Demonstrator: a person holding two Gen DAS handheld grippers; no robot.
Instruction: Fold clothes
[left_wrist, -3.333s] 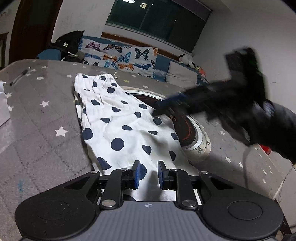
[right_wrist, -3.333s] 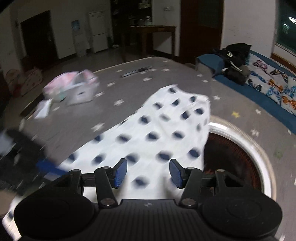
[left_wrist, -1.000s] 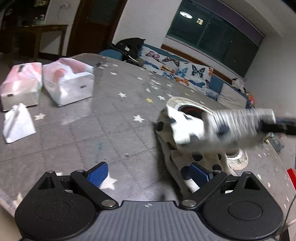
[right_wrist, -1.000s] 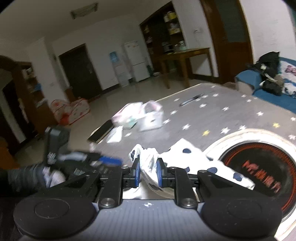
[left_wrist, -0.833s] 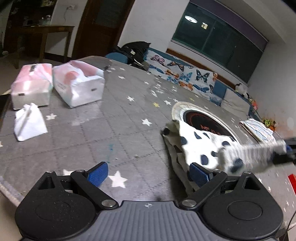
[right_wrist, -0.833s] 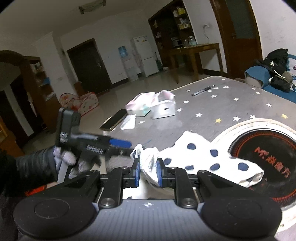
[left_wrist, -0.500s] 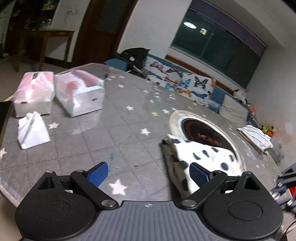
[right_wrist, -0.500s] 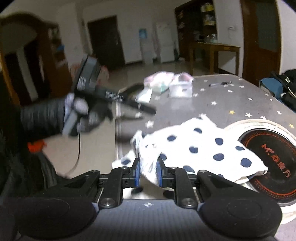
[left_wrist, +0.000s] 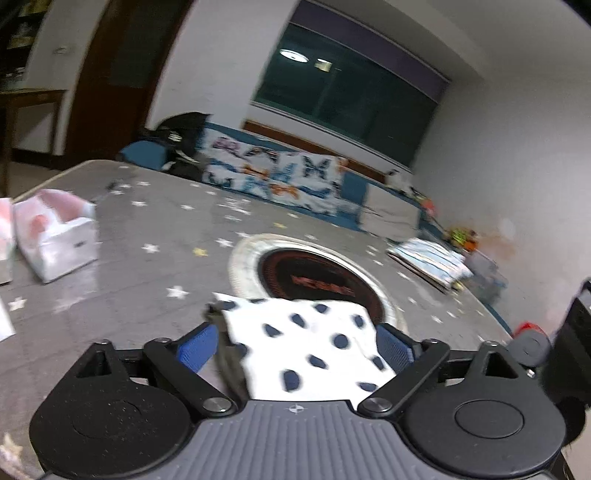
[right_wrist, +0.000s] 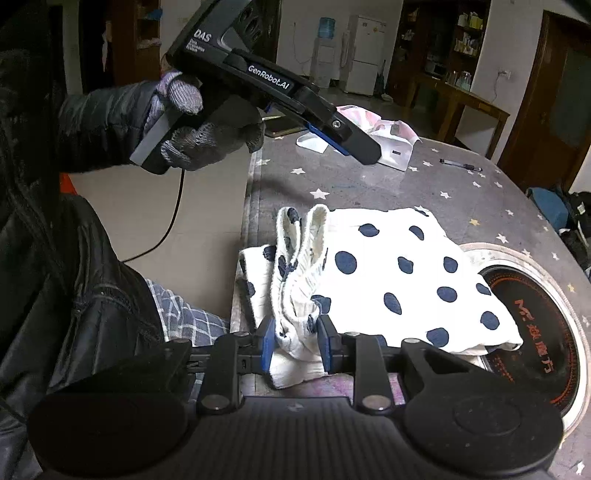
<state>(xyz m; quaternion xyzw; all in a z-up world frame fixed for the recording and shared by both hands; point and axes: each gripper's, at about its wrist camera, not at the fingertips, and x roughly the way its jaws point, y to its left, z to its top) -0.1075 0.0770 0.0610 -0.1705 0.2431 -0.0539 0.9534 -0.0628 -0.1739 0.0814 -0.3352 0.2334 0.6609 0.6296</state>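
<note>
A white garment with dark blue dots (right_wrist: 399, 273) lies folded over on the grey starred table, near its front edge. My right gripper (right_wrist: 295, 343) is shut on the bunched ribbed waistband (right_wrist: 299, 258) at the garment's near-left end. My left gripper (left_wrist: 295, 347) is open wide, its blue pads either side of the folded garment (left_wrist: 306, 350) and above it. In the right wrist view the left gripper (right_wrist: 358, 147) is held in a gloved hand above the table, left of the garment.
A round induction hob (right_wrist: 532, 317) is set in the table under the garment's right end. Tissue packs (left_wrist: 55, 236) and a pen (right_wrist: 460, 166) lie on the far side. Folded striped cloth (left_wrist: 428, 262) lies at the table's right. A butterfly-print sofa (left_wrist: 273, 181) stands behind.
My right gripper has carried the waistband toward the table's near edge, folding the garment over. My left gripper has swung from beside the garment to over it, still open.
</note>
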